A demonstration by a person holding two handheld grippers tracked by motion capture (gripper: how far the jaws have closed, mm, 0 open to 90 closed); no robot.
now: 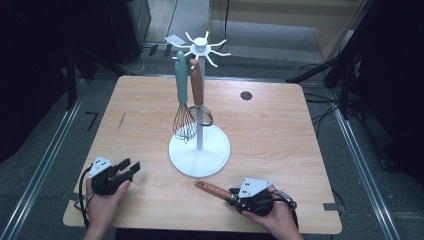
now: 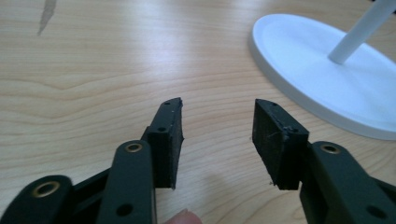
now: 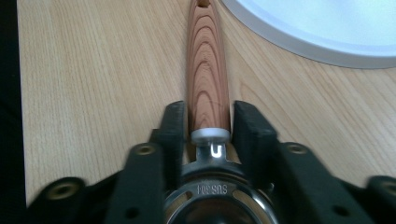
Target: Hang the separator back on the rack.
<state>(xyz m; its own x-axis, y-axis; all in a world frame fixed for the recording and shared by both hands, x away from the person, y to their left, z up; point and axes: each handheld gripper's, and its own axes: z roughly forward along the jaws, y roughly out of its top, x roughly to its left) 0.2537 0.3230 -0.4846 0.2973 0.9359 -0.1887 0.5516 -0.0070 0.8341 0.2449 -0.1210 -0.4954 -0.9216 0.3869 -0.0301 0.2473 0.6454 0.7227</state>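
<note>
Near the bench's (image 1: 260, 125) front edge, the right gripper (image 3: 208, 128) straddles a wood-handled utensil (image 3: 207, 70) lying flat beside the rack's base (image 1: 199, 150), jaws hugging its neck, seemingly for hanging; the left gripper (image 2: 217, 133) gapes half-open, empty.

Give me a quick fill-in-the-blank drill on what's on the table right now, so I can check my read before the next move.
1. The whisk hanging on the white utensil stand has a ____ handle.
2. The left gripper has its jaws apart over bare ____.
3. The jaws of the right gripper flank a utensil whose handle is made of ____.
4. That utensil lies on the wooden table just in front of the stand's round ____.

Missing words: teal; tabletop; wood; base
</note>
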